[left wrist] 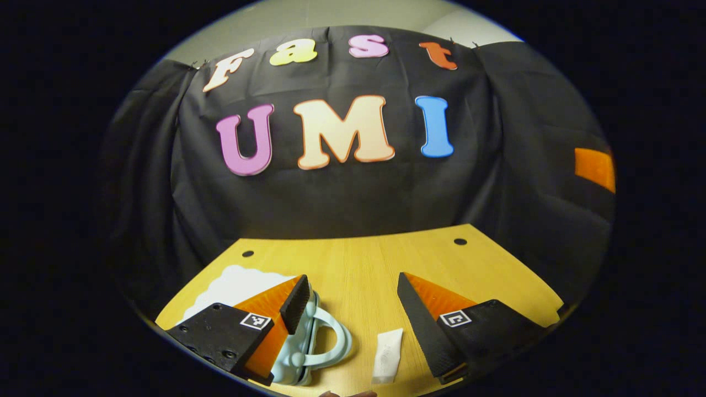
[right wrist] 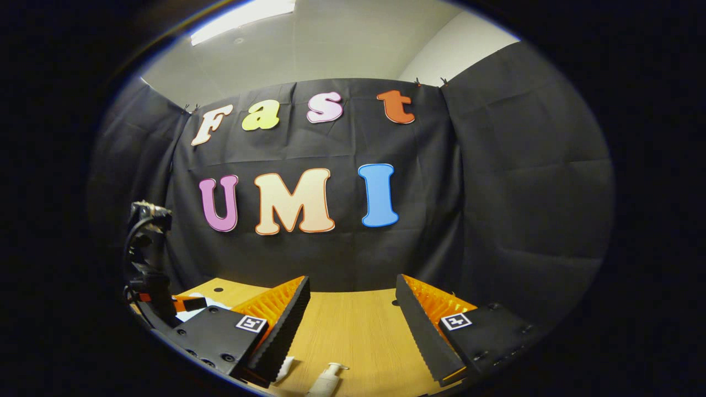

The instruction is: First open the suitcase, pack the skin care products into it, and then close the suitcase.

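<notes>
Both jaws stand wide open, nothing between either pair. Left gripper (left wrist: 353, 309) hangs low over the near left part of the bench (left wrist: 358, 259), w/ its left finger (left wrist: 295, 303) right at, maybe touching, the pale-blue suitcase (left wrist: 309, 344); can't tell contact for sure. Case lies closed, handle loop facing right toward the gap betw. the fingers. A white cloud-shaped mat (left wrist: 237, 284) lies on the bench just beyond the case. Just right of the handle lies a small white tube (left wrist: 388, 348), one of the skin care items, apart from the case and near the right finger. Right gripper (right wrist: 353, 317) is also open above the bench farther right; at the near edge of its view a white pump bottle (right wrist: 328, 377) lies on its side, and a bit of another white item (right wrist: 285, 366) peeks from beside its left finger, prob. the same tube. Left gripper (right wrist: 151, 275) and its cable show at far left of the right gripper view. Step in hand looks like opening the case, not yet begun. To do it well: shift left jaws over so lid edge or handle sits betw. both fingers, not beside one; close firmly before lifting; use the right gripper to pin the base so the light case doesn't slide or tip; keep clear of the tube so it isn't knocked off the near edge.
</notes>
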Demonstrator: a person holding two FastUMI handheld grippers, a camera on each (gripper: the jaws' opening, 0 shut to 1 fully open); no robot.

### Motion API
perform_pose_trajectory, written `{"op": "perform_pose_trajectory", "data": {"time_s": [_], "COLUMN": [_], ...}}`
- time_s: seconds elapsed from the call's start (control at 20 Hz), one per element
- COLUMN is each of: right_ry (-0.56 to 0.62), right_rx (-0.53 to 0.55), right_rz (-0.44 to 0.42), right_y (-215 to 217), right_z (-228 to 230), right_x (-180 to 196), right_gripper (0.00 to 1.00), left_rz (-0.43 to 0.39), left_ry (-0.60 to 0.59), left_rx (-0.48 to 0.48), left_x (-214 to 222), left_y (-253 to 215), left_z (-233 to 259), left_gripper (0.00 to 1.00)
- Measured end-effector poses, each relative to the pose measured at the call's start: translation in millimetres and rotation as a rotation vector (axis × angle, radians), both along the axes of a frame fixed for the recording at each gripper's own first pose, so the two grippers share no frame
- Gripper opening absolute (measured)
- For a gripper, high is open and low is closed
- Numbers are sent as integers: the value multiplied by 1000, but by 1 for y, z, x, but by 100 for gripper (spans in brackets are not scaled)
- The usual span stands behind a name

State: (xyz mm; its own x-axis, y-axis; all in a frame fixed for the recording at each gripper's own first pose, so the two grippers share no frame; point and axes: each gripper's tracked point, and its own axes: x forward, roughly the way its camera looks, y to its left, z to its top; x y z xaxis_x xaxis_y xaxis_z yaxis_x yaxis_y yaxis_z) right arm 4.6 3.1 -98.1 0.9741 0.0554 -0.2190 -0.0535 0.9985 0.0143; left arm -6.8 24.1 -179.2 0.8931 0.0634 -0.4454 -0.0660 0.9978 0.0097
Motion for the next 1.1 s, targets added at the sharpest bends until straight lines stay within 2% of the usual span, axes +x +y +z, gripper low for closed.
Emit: {"op": "perform_pose_trajectory", "data": {"time_s": [0.6, 1.0, 1.05, 1.1], "right_ry": [40, 72, 76, 78], "right_rx": [-68, -111, -115, -118], "right_rz": [-12, -22, -24, -27], "right_y": [1, -8, -9, -11], "right_z": [-12, -21, -21, -22], "right_x": [-8, -14, -14, -15], "right_gripper": [98, 98, 98, 98], "left_rz": [5, 4, -11, -21], "left_ry": [361, 492, 505, 519], "left_rx": [-1, -16, -27, -43], "left_x": [-21, -19, -19, -19], "left_y": [7, 5, 3, 0], "left_z": [-130, -175, -181, -183], "left_gripper": [95, 94, 92, 80]}}
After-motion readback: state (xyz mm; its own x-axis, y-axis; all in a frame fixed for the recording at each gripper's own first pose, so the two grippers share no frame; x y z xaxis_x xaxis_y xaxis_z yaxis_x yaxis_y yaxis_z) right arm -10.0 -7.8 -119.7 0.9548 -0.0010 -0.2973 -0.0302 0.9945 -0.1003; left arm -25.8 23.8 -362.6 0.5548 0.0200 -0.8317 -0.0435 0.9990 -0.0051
